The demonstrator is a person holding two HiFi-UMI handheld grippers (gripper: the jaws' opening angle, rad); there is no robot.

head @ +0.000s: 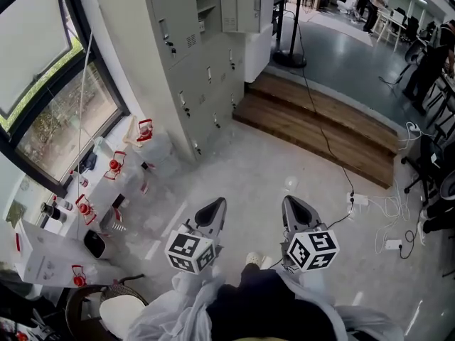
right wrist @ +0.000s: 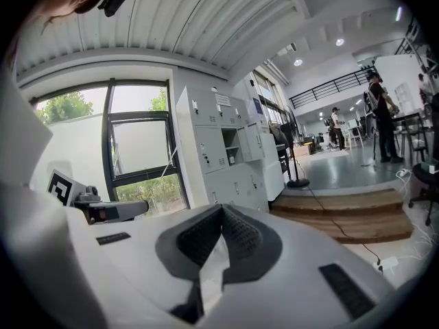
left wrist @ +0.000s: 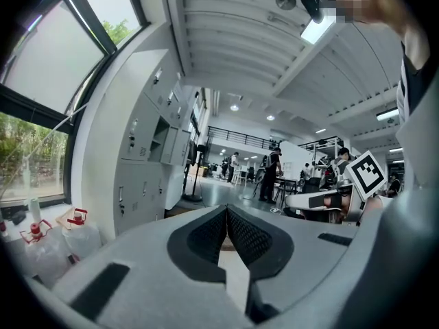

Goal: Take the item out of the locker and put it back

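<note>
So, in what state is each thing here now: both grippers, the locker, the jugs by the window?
left gripper: shut, nothing between the jaws.
right gripper: shut, nothing between the jaws.
locker: lower doors closed.
upper compartment: open, door swung out.
jugs: upright below the window.

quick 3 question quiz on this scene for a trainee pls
1. True or false: the left gripper and right gripper are both open.
2. The lockers stand next to: A) a window B) a sink C) a fridge
3. What colour are the handles of the jugs?

Key: 1 false; 2 A; 3 red
</note>
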